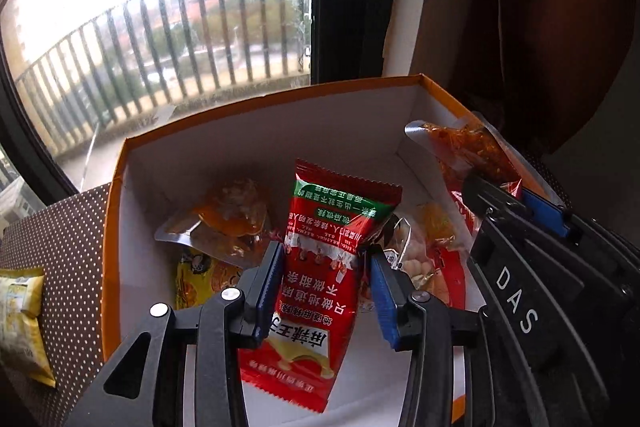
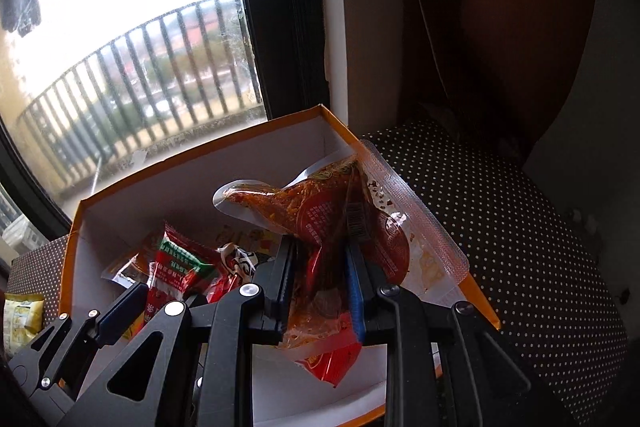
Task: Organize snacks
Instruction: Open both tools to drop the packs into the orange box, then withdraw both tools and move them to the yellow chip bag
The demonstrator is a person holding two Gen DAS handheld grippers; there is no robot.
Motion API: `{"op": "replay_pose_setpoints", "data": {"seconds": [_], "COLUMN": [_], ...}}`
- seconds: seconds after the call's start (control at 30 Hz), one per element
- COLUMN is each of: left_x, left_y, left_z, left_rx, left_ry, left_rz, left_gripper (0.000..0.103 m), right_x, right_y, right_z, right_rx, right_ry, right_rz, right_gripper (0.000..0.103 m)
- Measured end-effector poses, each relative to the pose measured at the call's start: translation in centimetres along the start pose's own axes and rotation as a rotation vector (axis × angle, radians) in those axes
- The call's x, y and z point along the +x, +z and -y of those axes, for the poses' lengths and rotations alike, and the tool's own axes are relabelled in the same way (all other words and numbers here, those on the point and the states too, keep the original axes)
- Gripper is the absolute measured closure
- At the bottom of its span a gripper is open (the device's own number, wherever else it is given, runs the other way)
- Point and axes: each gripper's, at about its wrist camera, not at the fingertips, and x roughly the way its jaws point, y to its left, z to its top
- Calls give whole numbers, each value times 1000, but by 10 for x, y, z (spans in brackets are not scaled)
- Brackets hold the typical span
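Orange-edged and white inside, the cardboard box (image 1: pixel 256 115) is set on a dotted brown cloth (image 1: pixel 72 227) by a window. A red snack packet (image 1: pixel 320 267) is seen between the parted pads of the left gripper (image 1: pixel 326 281), above the snacks in the box. A clear spicy pouch (image 2: pixel 340 223) is clamped by the right gripper (image 2: pixel 320 291) over the box's right wall. A yellow packet (image 1: pixel 20 319) is left outside on the cloth.
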Motion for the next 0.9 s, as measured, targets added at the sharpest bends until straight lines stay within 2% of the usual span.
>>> {"op": "replay_pose_setpoints", "data": {"seconds": [0.03, 0.1, 0.2, 0.3, 0.47, 0.53, 0.57, 0.6, 0.87, 0.9], "left_x": [1, 1, 2, 0, -6, -12, -15, -19, -42, -44], "left_y": [0, 2, 0, -1, -14, -20, -21, -24, -37, -40], "left_z": [-2, -5, -6, -8, -3, -3, -4, -5, -12, -23], "left_rx": [-11, -10, -3, 3, 21, 24, 24, 23, 17, 15], "left_ry": [-20, -35, -46, -42, -41, -43, -41, -38, 0, 1], "left_rz": [-6, -19, -24, -21, -5, 5, 14, 24, 68, 73], "left_gripper": [55, 39, 31, 25, 21, 21, 20, 20, 19, 18], "right_x": [2, 5, 7, 8, 2, -2, -5, -7, -35, -38], "right_y": [1, 7, 11, 10, 3, 3, 0, -1, -8, -8], "right_z": [-2, -9, -9, -4, -5, -7, -8, -11, -33, -36], "right_rx": [-2, -5, -9, -11, -40, -68, -80, -93, -188, -200], "right_ry": [0, 0, 8, 31, 64, 47, 42, 39, 36, 34], "right_rz": [-3, -6, -11, -18, -36, -34, -36, -34, 31, 39], "right_gripper": [76, 76, 76, 76, 74, 60, 38, 29, 28, 28]}}
